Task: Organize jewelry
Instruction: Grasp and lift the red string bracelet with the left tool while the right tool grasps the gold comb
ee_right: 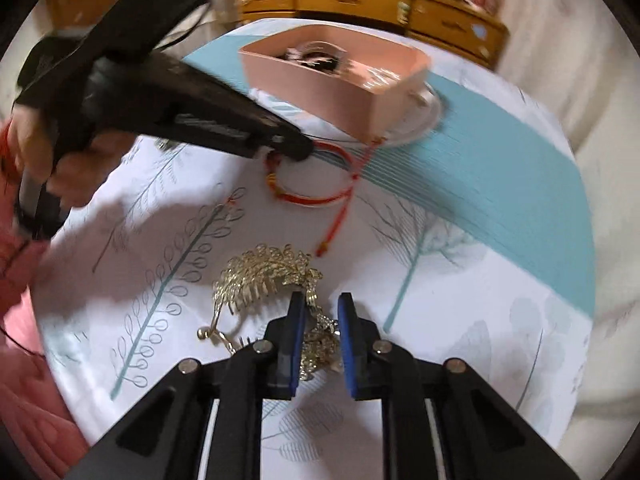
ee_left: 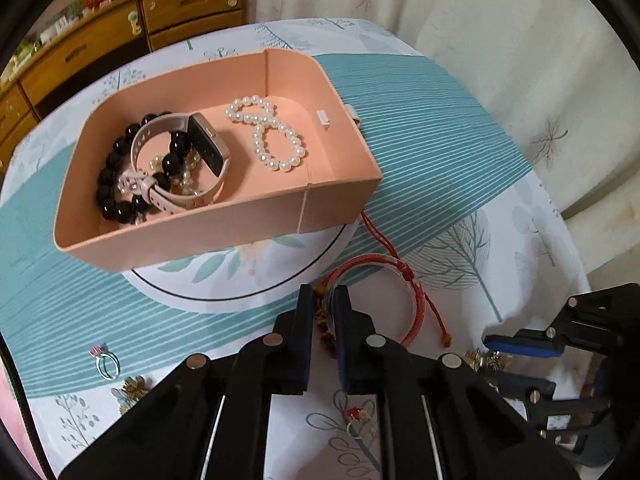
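Note:
A red cord bracelet (ee_left: pixel 414 304) lies on the cloth in front of the pink box (ee_left: pixel 224 232). My left gripper (ee_left: pixel 323 296) is shut on the bracelet's left side, where gold-brown knots show between the jaws. In the right wrist view the same gripper (ee_right: pixel 298 148) reaches in from the left onto the red bracelet (ee_right: pixel 316 198). My right gripper (ee_right: pixel 322 306) is shut on a gold leaf-shaped hair ornament (ee_right: pixel 264 276), whose near part fills the gap between the blue pads. The box holds a black bead bracelet (ee_left: pixel 112 184), a pink watch (ee_left: pixel 200 148) and a pearl bracelet (ee_left: pixel 272 136).
The box stands on a white round base (ee_left: pixel 224 292) over a teal-and-white leaf-print cloth (ee_left: pixel 440 152). A silver ring with a pink stone (ee_left: pixel 107 364), a gold brooch (ee_left: pixel 132 390) and a small red-stone ring (ee_left: pixel 358 420) lie on the near cloth. A wooden dresser (ee_left: pixel 120 40) stands behind.

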Demonstrator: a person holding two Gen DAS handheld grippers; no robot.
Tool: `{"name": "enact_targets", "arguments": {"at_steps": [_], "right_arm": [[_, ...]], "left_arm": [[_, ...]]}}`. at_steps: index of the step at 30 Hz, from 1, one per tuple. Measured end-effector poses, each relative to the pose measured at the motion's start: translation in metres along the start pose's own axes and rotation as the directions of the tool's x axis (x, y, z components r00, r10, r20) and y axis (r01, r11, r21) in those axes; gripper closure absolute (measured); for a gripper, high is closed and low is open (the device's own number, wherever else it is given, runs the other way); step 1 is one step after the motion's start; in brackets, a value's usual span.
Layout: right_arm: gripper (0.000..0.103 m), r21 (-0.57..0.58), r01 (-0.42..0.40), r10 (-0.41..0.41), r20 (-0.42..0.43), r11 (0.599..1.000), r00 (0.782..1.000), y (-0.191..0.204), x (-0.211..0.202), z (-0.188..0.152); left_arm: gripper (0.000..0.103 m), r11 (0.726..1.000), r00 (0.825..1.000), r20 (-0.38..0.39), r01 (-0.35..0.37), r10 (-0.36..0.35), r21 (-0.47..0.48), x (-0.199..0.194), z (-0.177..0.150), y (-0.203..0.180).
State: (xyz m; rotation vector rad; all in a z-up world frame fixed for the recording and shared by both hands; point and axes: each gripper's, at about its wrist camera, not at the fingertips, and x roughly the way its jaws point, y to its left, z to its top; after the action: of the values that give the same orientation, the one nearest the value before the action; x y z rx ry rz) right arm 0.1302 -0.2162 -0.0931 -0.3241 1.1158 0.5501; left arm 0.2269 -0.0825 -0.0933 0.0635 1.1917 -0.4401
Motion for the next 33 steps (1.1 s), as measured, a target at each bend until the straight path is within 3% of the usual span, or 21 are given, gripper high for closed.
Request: {"name": "enact_targets", "arguments": {"at_steps": [3, 9, 21, 33], "right_arm": [[0.094, 0.058, -0.022, 0.022, 0.0, 0.998, 1.0, -0.011, -0.001, -0.003], [0.094, 0.093, -0.027, 0.026, 0.007, 0.995, 1.0, -0.017, -0.002, -0.008], [0.094, 0.099, -0.051, 0.042, 0.084, 0.994, 0.996, -0.015, -0.035, -0.009], [0.094, 0.104, -0.028, 0.007, 0.195, 0.994, 0.981, -0.027, -0.075, 0.027]], "left_arm": [[0.096, 1.0, 1.0, -0.008, 0.015, -0.015, -0.008, -0.001, -0.003, 0.001], [0.096, 1.0, 1.0, 0.011, 0.024, -0.024, -0.005, -0.01, -0.001, -0.003], [0.095, 0.999, 0.992, 0.125, 0.029, -0.031, 0.019, -0.065, 0.01, -0.015], [0.095, 1.0, 0.963, 0.27, 0.001, 0.007, -0.029, -0.12, 0.031, 0.011]]}}
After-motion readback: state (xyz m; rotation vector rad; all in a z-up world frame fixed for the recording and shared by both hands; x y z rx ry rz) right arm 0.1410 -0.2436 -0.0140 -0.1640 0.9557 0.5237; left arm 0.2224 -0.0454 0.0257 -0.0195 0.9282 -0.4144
